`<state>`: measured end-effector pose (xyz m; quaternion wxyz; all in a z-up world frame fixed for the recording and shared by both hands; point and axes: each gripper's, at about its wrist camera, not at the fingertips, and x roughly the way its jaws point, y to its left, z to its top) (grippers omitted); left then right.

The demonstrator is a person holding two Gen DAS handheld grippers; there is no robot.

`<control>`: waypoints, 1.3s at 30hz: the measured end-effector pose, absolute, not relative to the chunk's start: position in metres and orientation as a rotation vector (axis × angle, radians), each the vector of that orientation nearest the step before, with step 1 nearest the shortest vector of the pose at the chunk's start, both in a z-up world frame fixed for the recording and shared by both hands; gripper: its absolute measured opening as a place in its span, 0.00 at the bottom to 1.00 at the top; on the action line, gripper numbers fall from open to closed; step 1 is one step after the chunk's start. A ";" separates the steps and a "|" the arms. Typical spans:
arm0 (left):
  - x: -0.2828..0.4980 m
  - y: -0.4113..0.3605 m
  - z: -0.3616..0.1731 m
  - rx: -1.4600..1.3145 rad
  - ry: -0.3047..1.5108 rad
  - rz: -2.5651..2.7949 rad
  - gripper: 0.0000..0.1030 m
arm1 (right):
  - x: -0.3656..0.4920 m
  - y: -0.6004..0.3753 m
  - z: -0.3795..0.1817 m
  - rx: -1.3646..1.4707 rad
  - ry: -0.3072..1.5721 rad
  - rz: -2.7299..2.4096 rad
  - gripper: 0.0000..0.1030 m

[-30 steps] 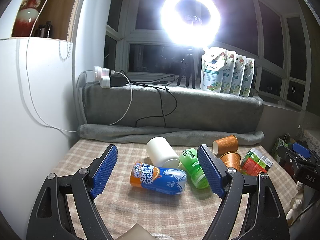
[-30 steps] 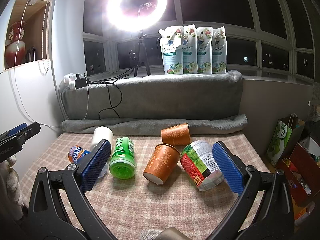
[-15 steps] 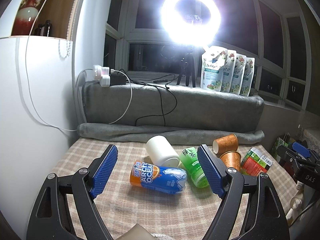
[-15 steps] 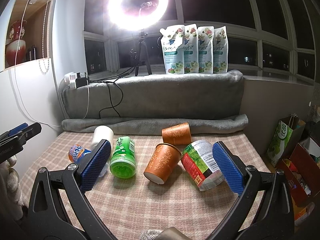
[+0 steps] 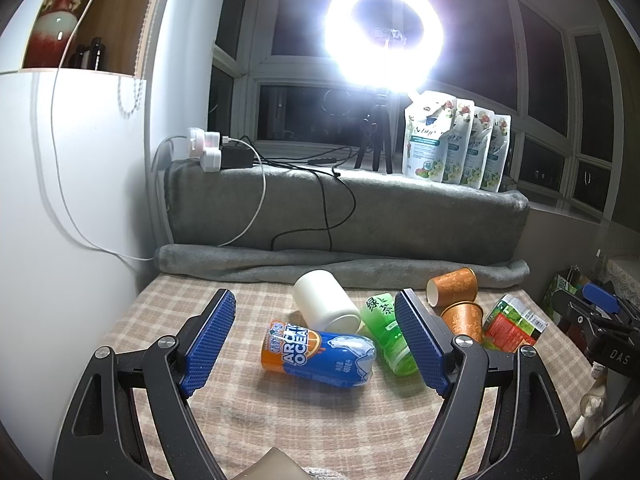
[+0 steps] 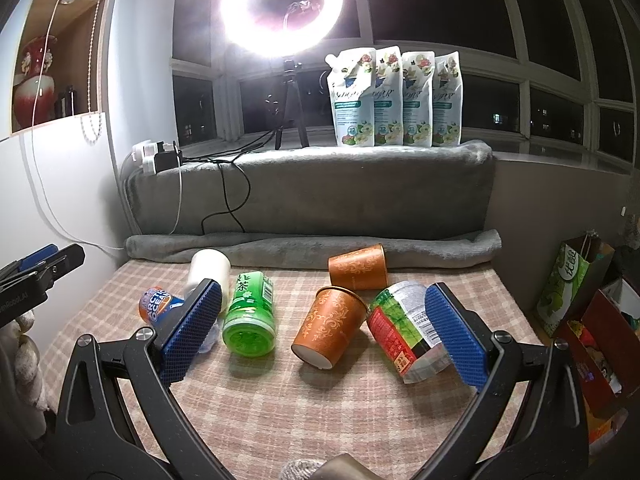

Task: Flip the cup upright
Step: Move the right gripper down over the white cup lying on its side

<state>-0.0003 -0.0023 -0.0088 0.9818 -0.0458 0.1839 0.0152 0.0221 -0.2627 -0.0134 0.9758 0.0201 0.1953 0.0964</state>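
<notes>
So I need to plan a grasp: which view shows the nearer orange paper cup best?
The right wrist view: the nearer orange cup lies whole, base toward the camera. In the left wrist view, the left gripper's blue pad partly hides it.

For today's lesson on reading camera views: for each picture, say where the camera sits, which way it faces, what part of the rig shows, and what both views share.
Left wrist: sits behind the open left gripper, facing the window over the blue can and white cup; its two fingers show.
Right wrist: sits behind the open right gripper, facing the window over the near orange cup; its fingers show.
Shared: green bottle, ring light, checked cloth.
</notes>
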 end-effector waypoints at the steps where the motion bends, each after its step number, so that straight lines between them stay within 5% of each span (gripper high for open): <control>1: 0.000 -0.002 -0.009 -0.094 0.372 0.031 0.80 | 0.023 -0.262 -0.013 0.039 0.396 0.199 1.00; 15: 0.002 0.031 -0.028 -0.136 0.469 0.058 0.80 | 0.074 -0.220 -0.011 -0.007 0.524 0.404 1.00; 29: -0.012 0.075 -0.052 -0.219 0.577 0.115 0.80 | 0.188 -0.130 -0.039 -0.027 0.865 0.660 1.00; 39: -0.016 0.094 -0.059 -0.262 0.596 0.149 0.80 | 0.257 -0.074 -0.079 -0.045 1.076 0.680 0.91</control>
